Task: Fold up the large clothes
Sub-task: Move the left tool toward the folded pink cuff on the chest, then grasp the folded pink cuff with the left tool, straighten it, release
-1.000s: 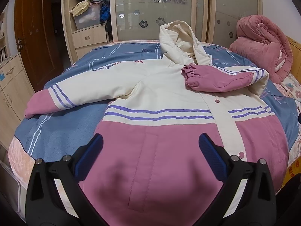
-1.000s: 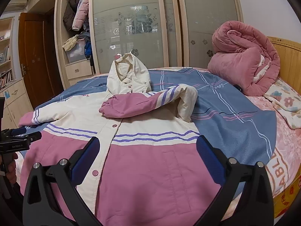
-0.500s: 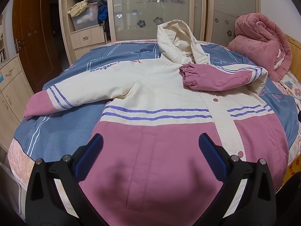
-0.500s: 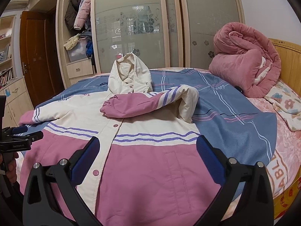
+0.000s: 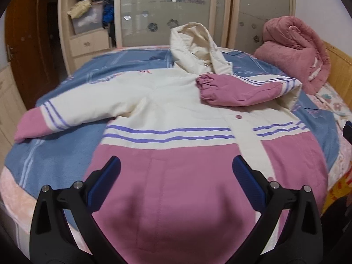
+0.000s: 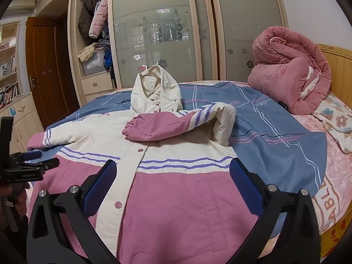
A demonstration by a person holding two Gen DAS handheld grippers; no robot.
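A cream and pink hooded jacket lies face up on the bed, hood towards the wardrobe. One sleeve is folded across the chest. The other sleeve stretches out flat to the left. My left gripper hovers open over the pink hem, holding nothing. My right gripper hangs open above the hem's other half, also holding nothing. The left gripper shows at the right wrist view's left edge, held by a hand.
A blue blanket covers the bed under the jacket. A rolled pink quilt sits by the wooden headboard. Behind stand a glass-door wardrobe, open shelves with clothes and a brown door.
Both grippers have drifted slightly, the left view shifting a little forward and lower over the hem. The jacket lies as before and both jaws stay open.
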